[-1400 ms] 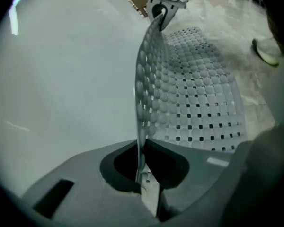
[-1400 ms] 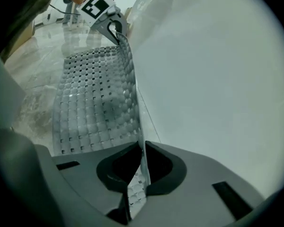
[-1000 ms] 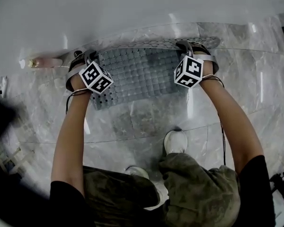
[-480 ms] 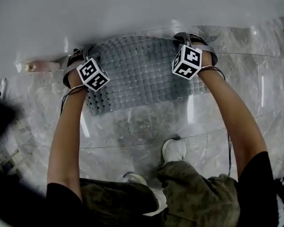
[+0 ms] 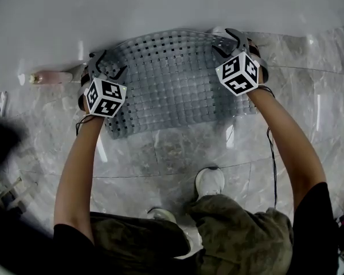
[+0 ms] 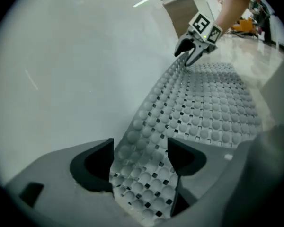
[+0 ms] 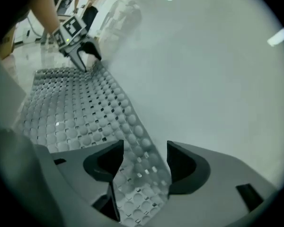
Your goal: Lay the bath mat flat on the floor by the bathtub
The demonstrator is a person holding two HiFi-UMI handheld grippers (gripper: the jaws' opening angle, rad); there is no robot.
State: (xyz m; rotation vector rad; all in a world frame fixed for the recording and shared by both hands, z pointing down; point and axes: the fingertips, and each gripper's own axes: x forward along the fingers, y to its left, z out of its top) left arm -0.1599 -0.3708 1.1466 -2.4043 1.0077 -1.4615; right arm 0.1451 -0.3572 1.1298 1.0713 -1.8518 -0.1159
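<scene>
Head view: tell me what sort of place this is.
Probably a bathroom. A white bathtub shows its curved side, a studded bath mat is spread against it, and the floor is glossy marble tile.

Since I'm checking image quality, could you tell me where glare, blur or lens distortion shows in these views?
Head view: fisheye curves the bathtub edge; bright glare streaks on the floor tiles. Left gripper view: black round vignette, bath mat sharp. Right gripper view: same vignette, lamp reflections on the bathtub.
</scene>
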